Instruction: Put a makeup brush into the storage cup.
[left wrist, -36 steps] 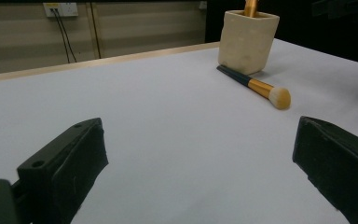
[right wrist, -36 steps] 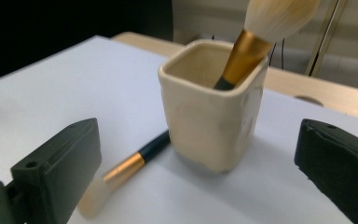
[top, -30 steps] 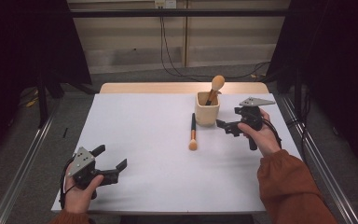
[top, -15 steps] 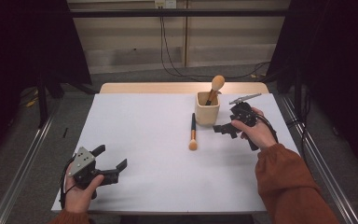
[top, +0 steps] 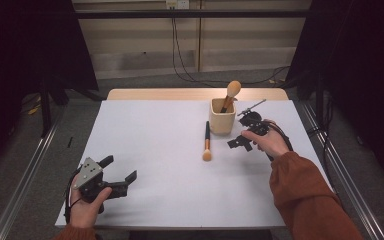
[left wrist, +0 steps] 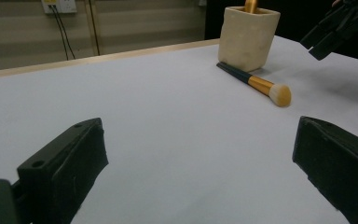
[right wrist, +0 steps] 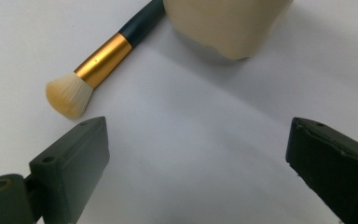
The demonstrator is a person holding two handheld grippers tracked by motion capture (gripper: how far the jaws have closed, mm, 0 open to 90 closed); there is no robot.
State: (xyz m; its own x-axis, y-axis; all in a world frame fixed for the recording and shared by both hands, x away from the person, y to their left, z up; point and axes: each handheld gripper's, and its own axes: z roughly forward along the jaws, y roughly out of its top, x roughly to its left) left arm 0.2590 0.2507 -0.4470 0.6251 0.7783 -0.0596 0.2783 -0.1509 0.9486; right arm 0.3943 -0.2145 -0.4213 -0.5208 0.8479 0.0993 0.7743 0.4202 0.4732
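Observation:
A beige cup [top: 222, 116] stands at the table's far right with a tan-headed brush [top: 231, 92] upright in it. A second brush [top: 207, 141], dark handle, gold ferrule, pale bristles, lies flat just left of the cup. My right gripper [top: 236, 132] hovers open over the table, tilted down, just right of the lying brush. Its own view has the brush [right wrist: 98, 65] at upper left, the cup [right wrist: 223, 23] at top, and nothing between the jaws [right wrist: 200, 135]. My left gripper [top: 122, 167] rests open and empty at the near left, facing the cup [left wrist: 248, 37] and brush [left wrist: 256, 84].
The white table top [top: 155, 150] spreads bare between the two grippers. A wooden strip [top: 180, 94] edges its far side. Metal rails [top: 25, 175] run along the floor on both sides, and cables hang on the back wall.
The right gripper has moved left and down from beside the cup toward the lying brush, tipping its jaws toward the table. The left gripper has stayed in place.

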